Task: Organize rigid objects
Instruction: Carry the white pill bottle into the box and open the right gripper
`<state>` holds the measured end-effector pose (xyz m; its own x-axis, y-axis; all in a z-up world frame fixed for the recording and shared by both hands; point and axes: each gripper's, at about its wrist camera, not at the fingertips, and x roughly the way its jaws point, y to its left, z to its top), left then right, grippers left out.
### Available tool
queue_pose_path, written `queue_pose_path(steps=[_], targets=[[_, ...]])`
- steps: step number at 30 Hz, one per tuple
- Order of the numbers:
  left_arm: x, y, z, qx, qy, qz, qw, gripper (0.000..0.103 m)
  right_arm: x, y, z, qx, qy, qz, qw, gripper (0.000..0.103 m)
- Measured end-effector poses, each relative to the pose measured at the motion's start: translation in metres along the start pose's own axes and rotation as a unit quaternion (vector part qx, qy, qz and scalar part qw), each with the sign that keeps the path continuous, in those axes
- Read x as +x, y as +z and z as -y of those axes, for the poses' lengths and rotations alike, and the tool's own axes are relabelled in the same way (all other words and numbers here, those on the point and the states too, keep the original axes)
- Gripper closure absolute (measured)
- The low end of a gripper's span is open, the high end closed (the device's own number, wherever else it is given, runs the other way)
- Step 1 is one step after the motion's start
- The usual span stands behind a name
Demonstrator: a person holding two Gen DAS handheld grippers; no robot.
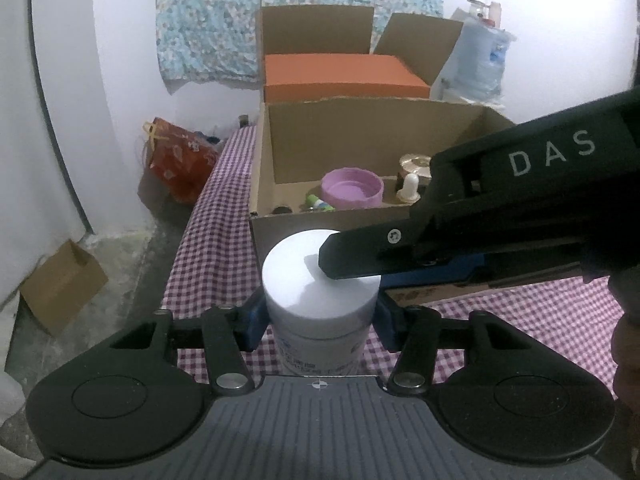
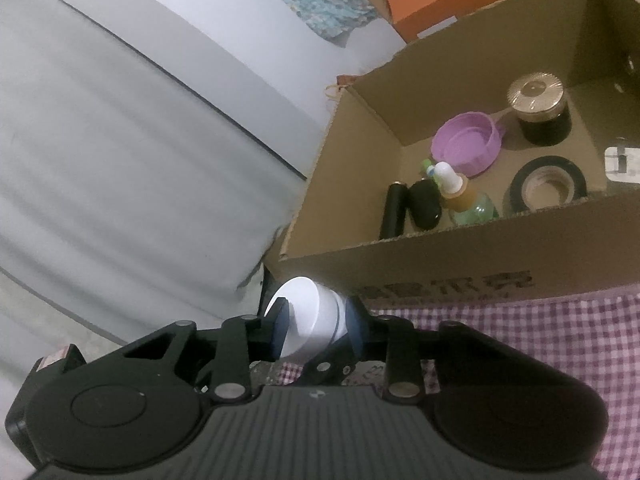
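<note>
A white jar [image 1: 296,280] with a wide white lid stands on the purple checked cloth [image 1: 216,220], just in front of an open cardboard box [image 1: 360,140]. My left gripper [image 1: 320,326] is shut on the jar's body, one blue pad on each side below the lid. My right gripper [image 1: 360,270] comes in from the right, rolled on its side. Its black upper finger lies on the lid's top and its blue lower finger sits under the lid's edge. In the right wrist view the right gripper [image 2: 316,330] clamps the lid [image 2: 308,312] between both pads.
The cardboard box [image 2: 440,264] holds a purple lid [image 2: 468,144], a gold-capped jar [image 2: 538,108], a black tape roll [image 2: 548,188], a dropper bottle [image 2: 460,192] and small black items [image 2: 424,204]. Behind stands an orange box [image 1: 344,76]. A red bag [image 1: 180,160] and small carton [image 1: 60,284] lie on the floor.
</note>
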<state>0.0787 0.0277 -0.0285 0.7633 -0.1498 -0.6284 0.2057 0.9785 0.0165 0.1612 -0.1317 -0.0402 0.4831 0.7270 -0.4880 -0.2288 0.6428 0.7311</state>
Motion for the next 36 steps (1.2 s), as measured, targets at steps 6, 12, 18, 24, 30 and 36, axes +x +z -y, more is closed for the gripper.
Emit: queue_pose_path(steps=[6, 12, 18, 24, 30, 36], targets=[[-0.034, 0.01, 0.007, 0.005, 0.005, 0.025, 0.9997, 0.05, -0.027, -0.005, -0.021, -0.027, 0.021, 0.016, 0.999, 0.069], [-0.069, 0.046, 0.018, 0.023, -0.001, 0.077, 0.9968, 0.05, -0.07, 0.01, -0.055, -0.082, 0.041, 0.063, 0.994, 0.069], [-0.067, 0.1, 0.047, 0.033, -0.033, 0.107, 0.9932, 0.05, -0.114, 0.047, -0.065, -0.113, 0.035, 0.113, 0.987, 0.068], [-0.028, 0.155, 0.09, 0.055, -0.084, 0.094, 0.9905, 0.05, -0.148, 0.096, -0.037, -0.111, 0.008, 0.145, 0.983, 0.067], [0.036, 0.167, 0.128, 0.079, -0.1, 0.048, 0.9907, 0.05, -0.148, 0.138, 0.03, -0.053, -0.013, 0.131, 0.99, 0.067], [0.099, 0.157, 0.146, 0.075, -0.102, -0.013, 0.9918, 0.05, -0.12, 0.149, 0.096, -0.004, -0.035, 0.103, 0.994, 0.067]])
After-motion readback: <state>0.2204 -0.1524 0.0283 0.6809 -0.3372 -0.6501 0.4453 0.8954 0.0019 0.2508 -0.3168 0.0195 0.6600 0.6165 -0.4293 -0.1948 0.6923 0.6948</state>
